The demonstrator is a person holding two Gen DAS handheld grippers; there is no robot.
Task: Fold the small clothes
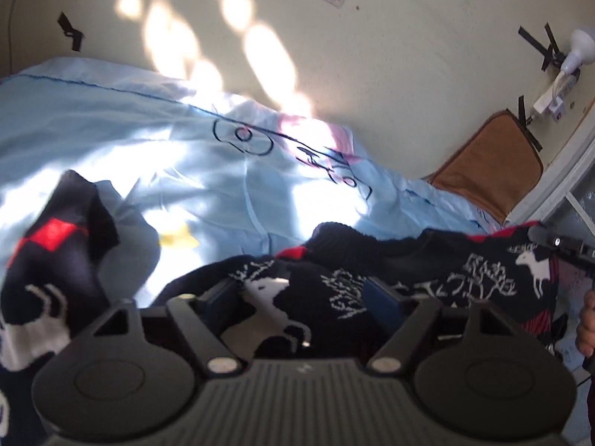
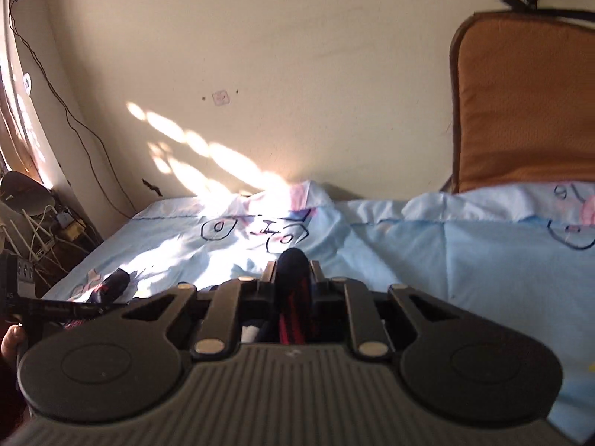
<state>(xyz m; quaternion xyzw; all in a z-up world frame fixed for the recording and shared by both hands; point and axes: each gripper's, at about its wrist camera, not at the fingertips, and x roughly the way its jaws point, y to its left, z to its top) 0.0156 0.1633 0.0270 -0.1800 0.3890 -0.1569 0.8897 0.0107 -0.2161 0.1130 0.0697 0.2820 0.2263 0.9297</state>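
A navy knitted sweater [image 1: 483, 271] with white reindeer and red patches hangs stretched between both grippers above the bed. In the left wrist view my left gripper [image 1: 297, 290] has a thick fold of it filling the gap between the fingers, and one dark part [image 1: 55, 260] hangs at the left. My right gripper [image 1: 550, 243] holds the far right edge, with a hand [image 1: 587, 319] below it. In the right wrist view my right gripper [image 2: 293, 271] is shut on a narrow bunch of the sweater [image 2: 293, 297]. The left gripper [image 2: 74, 306] shows at the left edge.
A light blue printed bedsheet [image 2: 446, 260] covers the bed, sunlit in the middle. A brown cushion [image 2: 520, 104] leans on the cream wall [image 2: 297, 55] at the right. Cables and a router [image 2: 33, 238] crowd the bed's left corner. A white lamp [image 1: 576, 48] sits on the wall.
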